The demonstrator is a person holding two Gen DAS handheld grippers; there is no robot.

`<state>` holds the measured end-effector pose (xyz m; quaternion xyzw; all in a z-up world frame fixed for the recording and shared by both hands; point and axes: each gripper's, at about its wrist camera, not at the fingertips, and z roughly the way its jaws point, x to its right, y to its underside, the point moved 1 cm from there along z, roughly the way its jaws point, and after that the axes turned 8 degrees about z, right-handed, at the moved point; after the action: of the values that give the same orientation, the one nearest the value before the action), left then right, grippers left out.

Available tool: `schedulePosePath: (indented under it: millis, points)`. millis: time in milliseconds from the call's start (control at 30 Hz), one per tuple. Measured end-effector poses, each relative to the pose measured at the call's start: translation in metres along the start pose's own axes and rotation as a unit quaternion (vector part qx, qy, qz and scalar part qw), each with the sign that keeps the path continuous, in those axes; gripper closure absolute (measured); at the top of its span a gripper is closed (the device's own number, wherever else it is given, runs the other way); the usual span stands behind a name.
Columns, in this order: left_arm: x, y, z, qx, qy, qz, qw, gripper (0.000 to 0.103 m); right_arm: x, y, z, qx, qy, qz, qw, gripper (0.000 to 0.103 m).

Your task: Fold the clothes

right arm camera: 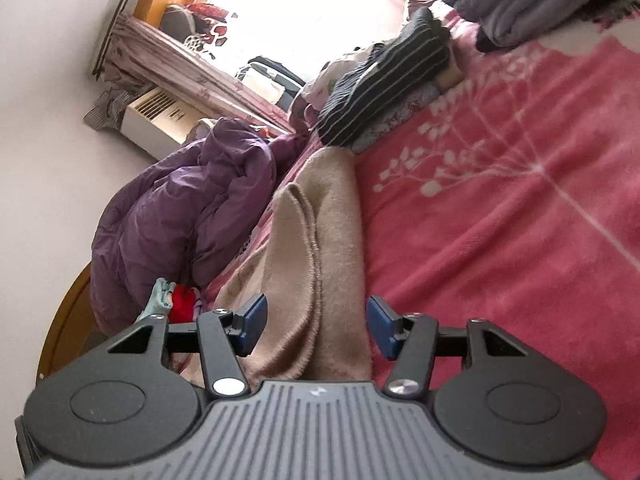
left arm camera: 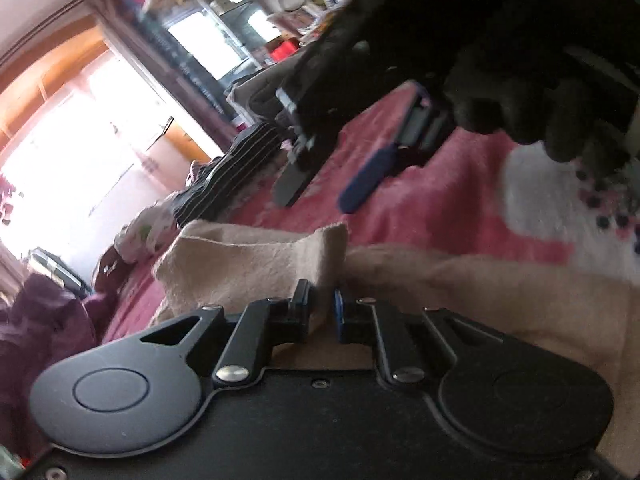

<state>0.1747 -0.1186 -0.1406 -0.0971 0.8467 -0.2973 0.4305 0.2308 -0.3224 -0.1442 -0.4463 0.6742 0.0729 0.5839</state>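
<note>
A: Left wrist view. Where does the cloth (left arm camera: 256, 256) lie from the left tongs (left arm camera: 321, 300)?

B: Right in them. The tongs are nearly closed on a raised fold of the beige cloth, which stands up between the tips. The rest runs off to the right across the pink bed (left arm camera: 432, 208).

A: And the other tool?

B: The right tongs (left arm camera: 320, 190) hang above the bed beyond the cloth, fingers apart, gripping nothing, in a dark-gloved hand (left arm camera: 500, 60). That hand blocks the upper right, and the picture is blurred there.

A: Right wrist view?

B: The right tongs (right arm camera: 318, 322) stand wide open and empty, with the cloth (right arm camera: 316, 232) directly ahead, passing between the fingers. It is a narrow band whose long axis runs away from the camera toward the striped pile (right arm camera: 384, 92). A doubled edge shows along it.

A: So which is nearer?

B: The left holds it already; the right is just over it.

A: Hidden?

B: The cloth's near end sits under the tool body. I cannot tell what garment it is, nor how many folds it carries. The purple jacket (right arm camera: 180, 208) lies beside it.
</note>
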Motion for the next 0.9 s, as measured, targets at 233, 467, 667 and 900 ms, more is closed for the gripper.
schedulePosePath:
  millis: [233,467,667,900]
  points:
    - [-0.014,0.010,-0.006,-0.009,0.056,-0.043,0.9975,0.085,-0.013,0.016,0.017,-0.030,0.049,-0.090,0.994,0.067]
    - [-0.117,0.042,-0.009,-0.006,0.001,-0.349,0.9371,0.068,-0.027,0.030,0.021,-0.033,0.090,-0.179,0.979,0.073]
    - [-0.142,0.077,0.030,-0.022,0.056,-0.508,0.8591,0.068,-0.029,0.033,0.022,-0.032,0.097,-0.199,0.975,0.073]
    - [-0.141,0.085,0.043,0.000,0.104,-0.576,0.8107,0.087,-0.031,0.031,0.018,-0.035,0.094,-0.202,0.974,0.073]
